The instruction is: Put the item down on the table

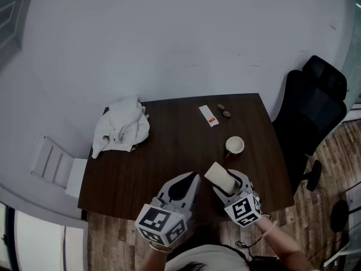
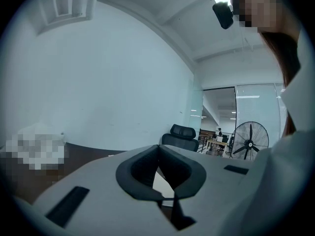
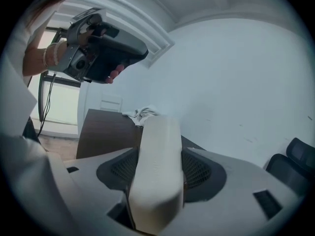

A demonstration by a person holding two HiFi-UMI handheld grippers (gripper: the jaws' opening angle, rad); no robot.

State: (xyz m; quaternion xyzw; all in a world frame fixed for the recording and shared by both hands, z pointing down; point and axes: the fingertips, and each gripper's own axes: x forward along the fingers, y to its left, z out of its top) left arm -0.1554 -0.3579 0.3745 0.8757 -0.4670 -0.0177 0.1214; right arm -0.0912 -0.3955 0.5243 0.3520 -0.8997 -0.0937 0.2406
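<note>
Right hand-held gripper (image 1: 227,183) is clamping a cream oblong block (image 1: 218,175) just above the bench's (image 1: 169,157) near edge. The block's long axis is projecting far-left beyond the jaws. Left hand-held gripper (image 1: 190,180), closed and empty, is hovering alongside.

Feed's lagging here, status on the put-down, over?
Left claw shut, empty. Right claw shut on white block, not yet down. Cup close ahead on table.

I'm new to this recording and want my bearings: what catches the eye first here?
The right gripper is shut on a pale block, held over the near edge of the dark table. The left gripper beside it is shut and empty. A crumpled white cloth lies at the table's far left, a cup toward the right.
</note>
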